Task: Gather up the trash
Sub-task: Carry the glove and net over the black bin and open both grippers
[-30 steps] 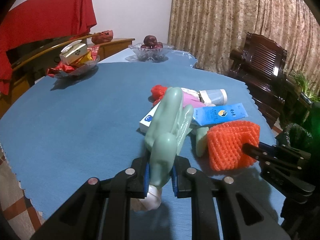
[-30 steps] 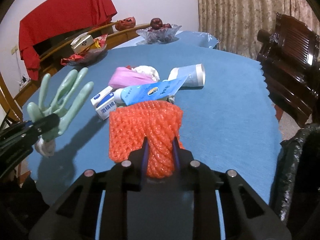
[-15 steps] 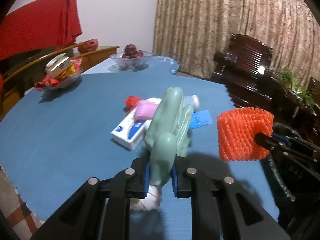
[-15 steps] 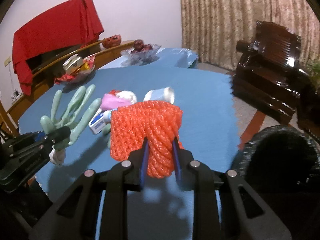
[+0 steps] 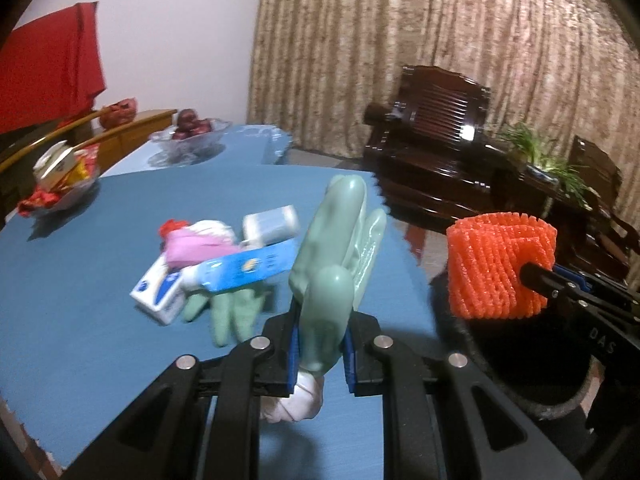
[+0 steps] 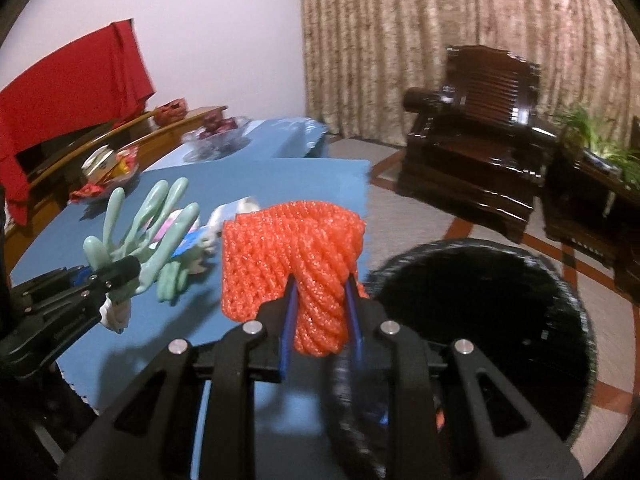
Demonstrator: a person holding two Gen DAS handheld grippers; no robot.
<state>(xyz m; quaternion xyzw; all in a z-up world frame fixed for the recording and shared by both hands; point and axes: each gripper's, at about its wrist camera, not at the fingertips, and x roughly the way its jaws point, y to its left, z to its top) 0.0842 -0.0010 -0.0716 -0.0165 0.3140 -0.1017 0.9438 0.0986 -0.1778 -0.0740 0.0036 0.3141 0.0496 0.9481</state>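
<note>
A: Left to right, what do your tongs carry?

B: My left tongs [image 5: 320, 344] are clamped on a pale green rubber glove [image 5: 336, 256], gripped low near the cuff. Its fingers stand up past the pads and a white knotted end hangs below. It is off the counter [image 5: 80, 280], in the air near the counter's right edge.

A: And on the counter itself?

B: The rest of the trash: a white and blue box [image 5: 160, 292], a pink wad [image 5: 192, 248], a blue wrapper [image 5: 248, 268], a pale tube or cup [image 5: 272, 224] and a second green glove [image 5: 232, 312], lying flat and partly under the wrapper.

A: Further right?

B: My right tongs [image 6: 320, 320] are clamped on an orange foam net [image 6: 292, 256], pinched at its lower middle fold. It hangs beside the rim of the black bin [image 6: 480, 312], not yet over the opening.

A: How do these things handle?

B: Both seem light and soft. The glove looks limp and probably slick, so I judge a firm pinch at the thick cuff is best. The net looks springy and crushable, and its open mesh may snag on a pad when let go; a fold gives the surest hold.
</note>
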